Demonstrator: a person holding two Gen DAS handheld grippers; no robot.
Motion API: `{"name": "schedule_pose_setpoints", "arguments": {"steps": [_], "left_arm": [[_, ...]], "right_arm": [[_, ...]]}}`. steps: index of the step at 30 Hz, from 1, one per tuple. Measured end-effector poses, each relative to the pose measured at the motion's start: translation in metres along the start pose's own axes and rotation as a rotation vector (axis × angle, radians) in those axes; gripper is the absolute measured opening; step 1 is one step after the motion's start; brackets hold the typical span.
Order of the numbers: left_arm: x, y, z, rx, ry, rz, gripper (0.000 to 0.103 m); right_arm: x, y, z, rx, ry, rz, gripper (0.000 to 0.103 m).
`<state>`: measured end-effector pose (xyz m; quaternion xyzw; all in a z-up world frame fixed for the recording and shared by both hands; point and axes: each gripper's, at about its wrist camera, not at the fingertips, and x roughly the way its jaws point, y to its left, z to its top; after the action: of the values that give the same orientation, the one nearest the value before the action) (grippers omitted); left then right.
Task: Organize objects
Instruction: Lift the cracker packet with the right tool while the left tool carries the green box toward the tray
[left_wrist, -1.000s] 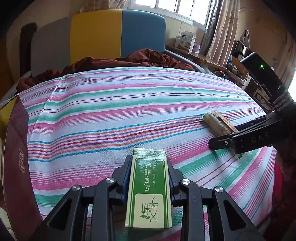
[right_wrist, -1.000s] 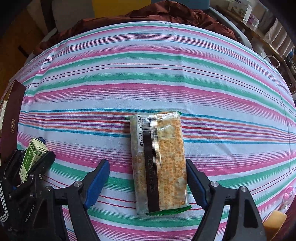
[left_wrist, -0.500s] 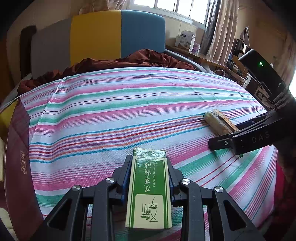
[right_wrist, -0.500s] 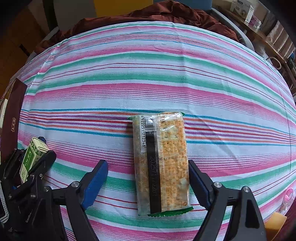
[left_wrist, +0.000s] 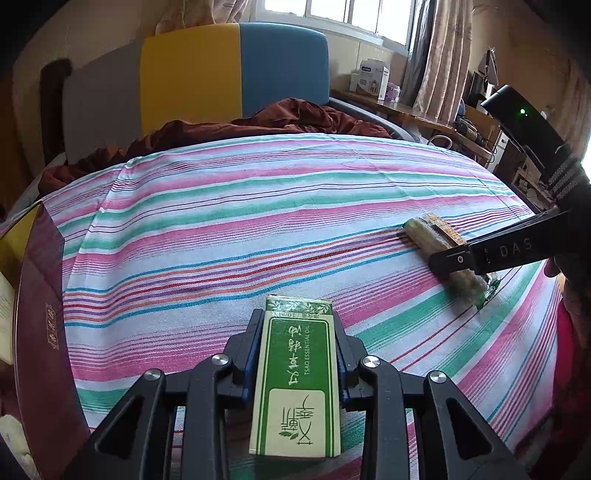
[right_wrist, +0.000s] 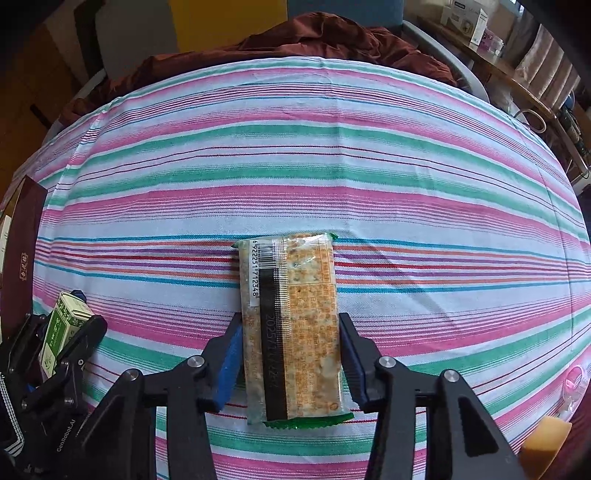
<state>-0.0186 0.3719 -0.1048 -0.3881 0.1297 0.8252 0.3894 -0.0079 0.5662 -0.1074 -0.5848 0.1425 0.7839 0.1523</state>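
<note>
The right gripper, spread wide a moment ago, has now closed onto the cracker packet lying on the striped cloth; its clear wrapper shows a barcode. The left gripper still pinches the green essential-oil box

Right gripper closing: blue-padded black fingers, earlier spread wide with striped cloth showing on both sides, now pressing against long edges of clear plastic cracker packet with orange print and green sealed ends. Packet sitting slightly straighter between pads than before. In left wrist view, right gripper's black finger now lying across cracker packet, covering its middle instead of resting beside it.
</note>
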Motion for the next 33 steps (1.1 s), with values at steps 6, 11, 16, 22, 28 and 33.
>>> {"name": "schedule_pose_setpoints", "arguments": {"steps": [6,11,16,22,28,33], "left_arm": [[0.001,-0.001,0.001,0.006,0.0,0.008,0.033],[0.0,-0.004,0.0,0.02,0.0,0.029,0.032],[-0.009,-0.004,-0.002,0.015,0.004,0.045,0.031],[-0.054,-0.007,-0.008,0.023,-0.054,0.057,0.031],[-0.115,0.016,0.004,-0.011,-0.126,0.127,0.031],[-0.147,0.051,-0.001,-0.067,-0.156,0.22,0.031]], "right_arm": [[0.003,-0.001,0.0,0.001,0.002,0.005,0.049],[0.002,-0.002,-0.001,-0.002,0.0,0.004,0.049],[0.0,-0.004,-0.003,-0.005,-0.01,0.009,0.049],[-0.001,-0.001,-0.002,-0.025,-0.028,0.005,0.049],[0.001,0.006,-0.002,-0.058,-0.05,-0.019,0.048],[0.003,0.012,-0.002,-0.083,-0.061,-0.038,0.048]]}}
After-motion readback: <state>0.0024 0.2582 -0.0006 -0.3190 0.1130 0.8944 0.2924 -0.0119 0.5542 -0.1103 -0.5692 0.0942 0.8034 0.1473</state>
